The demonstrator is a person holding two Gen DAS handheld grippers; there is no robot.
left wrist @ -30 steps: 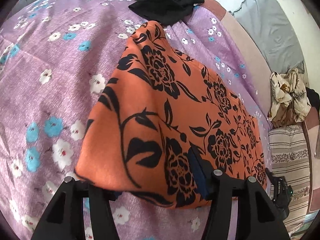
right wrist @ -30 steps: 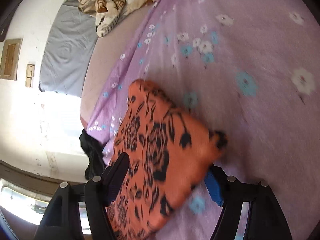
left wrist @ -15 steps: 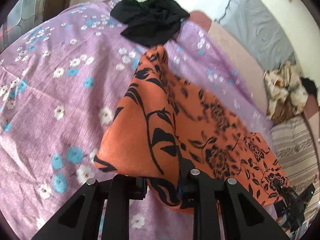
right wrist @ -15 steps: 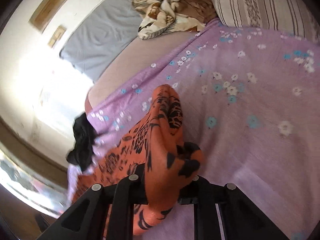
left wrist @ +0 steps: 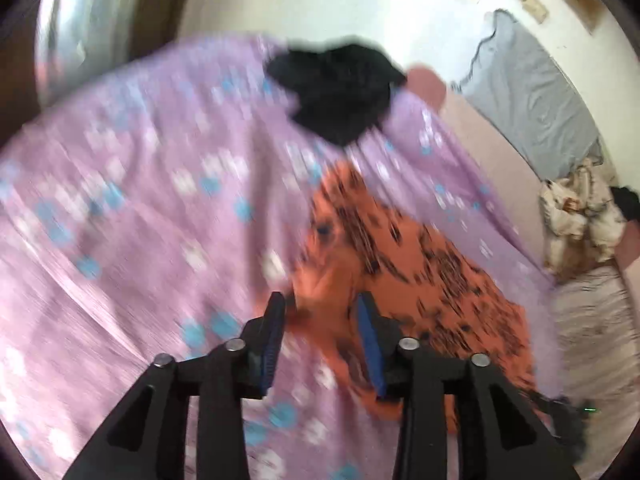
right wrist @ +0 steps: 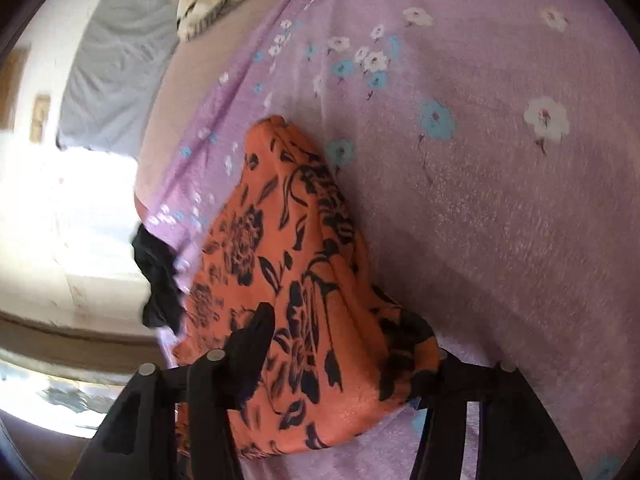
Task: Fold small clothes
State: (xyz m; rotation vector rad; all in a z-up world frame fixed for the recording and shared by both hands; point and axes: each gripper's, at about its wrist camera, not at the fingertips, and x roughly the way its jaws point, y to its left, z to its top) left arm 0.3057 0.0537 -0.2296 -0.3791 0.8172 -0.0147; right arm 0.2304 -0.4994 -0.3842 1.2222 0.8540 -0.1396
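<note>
An orange cloth with black flowers (left wrist: 420,264) lies folded over on the purple flowered bedspread (left wrist: 140,200). In the blurred left wrist view, my left gripper (left wrist: 320,304) hangs above the cloth's near corner. Its jaws are opening, and the blue pads do not press on the fabric seen between them. In the right wrist view the same orange cloth (right wrist: 288,272) bulges up between the fingers of my right gripper (right wrist: 344,332). These jaws are opening too. The cloth covers the tip of the right finger, and the left finger (right wrist: 256,340) stands free beside it.
A crumpled black garment (left wrist: 340,92) lies at the bed's far edge, also visible as the black garment (right wrist: 158,272) beside the orange cloth. A beige patterned cloth (left wrist: 576,220) and a grey sheet (left wrist: 532,92) lie by the wall. The bedspread (right wrist: 500,200) stretches right.
Half a second ago both grippers were shut on bunched corners of the orange cloth. Now both stand apart and the cloth has dropped onto the bed. The left gripper has risen and pulled back.
</note>
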